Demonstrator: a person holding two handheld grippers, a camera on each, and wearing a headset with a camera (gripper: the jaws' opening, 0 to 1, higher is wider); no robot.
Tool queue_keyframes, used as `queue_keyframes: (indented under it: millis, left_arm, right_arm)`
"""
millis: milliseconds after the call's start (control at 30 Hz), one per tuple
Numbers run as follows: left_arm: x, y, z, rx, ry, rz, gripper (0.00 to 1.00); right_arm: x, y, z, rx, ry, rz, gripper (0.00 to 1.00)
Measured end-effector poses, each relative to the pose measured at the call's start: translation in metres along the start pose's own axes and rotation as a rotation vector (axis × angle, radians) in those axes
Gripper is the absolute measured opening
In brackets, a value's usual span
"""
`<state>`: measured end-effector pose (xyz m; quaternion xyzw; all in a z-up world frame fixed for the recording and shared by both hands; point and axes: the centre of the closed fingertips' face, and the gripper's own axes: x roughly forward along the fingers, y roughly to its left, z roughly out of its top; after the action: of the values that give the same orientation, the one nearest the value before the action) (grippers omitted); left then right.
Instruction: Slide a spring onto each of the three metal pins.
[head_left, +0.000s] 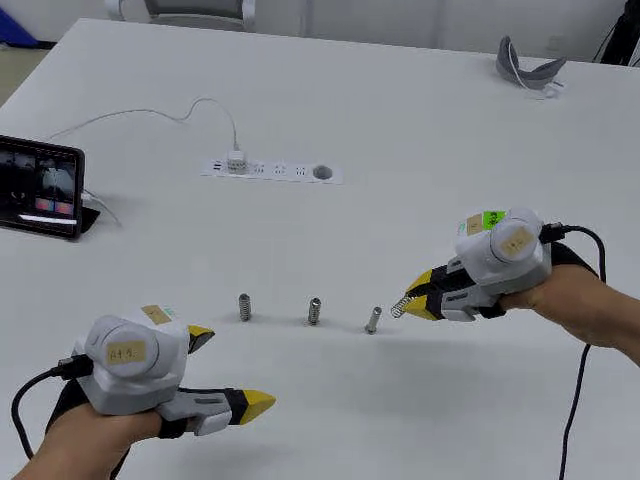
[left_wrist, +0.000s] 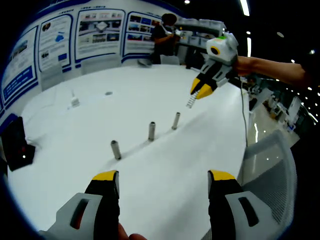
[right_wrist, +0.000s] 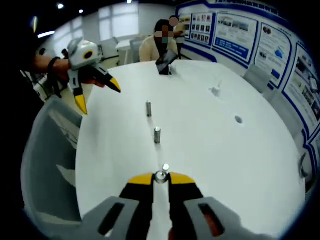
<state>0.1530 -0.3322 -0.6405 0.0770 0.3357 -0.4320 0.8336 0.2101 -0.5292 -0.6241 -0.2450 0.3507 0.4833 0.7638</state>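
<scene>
We're pinching a spring (head_left: 400, 306) in the right hand-held gripper (head_left: 415, 298) just beside the rightmost pin (head_left: 373, 320), left hand-held gripper (head_left: 232, 368) hanging wide open.

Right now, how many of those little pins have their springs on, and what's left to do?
Two look done: the left pin and middle pin appear ribbed with coils, though they are small. In hand: the right tongs grip a spring just beside the bare right pin. Left: sliding that spring on. The left tongs hang open, holding nothing.
</scene>
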Motion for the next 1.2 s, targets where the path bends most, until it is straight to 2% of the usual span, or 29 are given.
queue_keyframes:
  millis: [333,500,733,1200]
  left_arm:
    - [-0.009,0.008,-0.003,-0.023,-0.005,0.027,0.75]
    - [-0.011,0.011,-0.008,-0.033,0.006,0.041,0.75]
    - [-0.016,0.013,-0.010,-0.041,0.007,0.048,0.75]
    - [-0.019,0.016,-0.011,-0.047,0.010,0.057,0.75]
  right_arm:
    - [0.012,-0.003,0.003,-0.017,0.012,0.014,0.12]
    - [0.020,-0.005,0.004,-0.032,0.022,0.022,0.12]
    - [0.028,-0.005,0.005,-0.045,0.033,0.033,0.12]
    - [0.034,-0.009,0.006,-0.048,0.048,0.044,0.12]
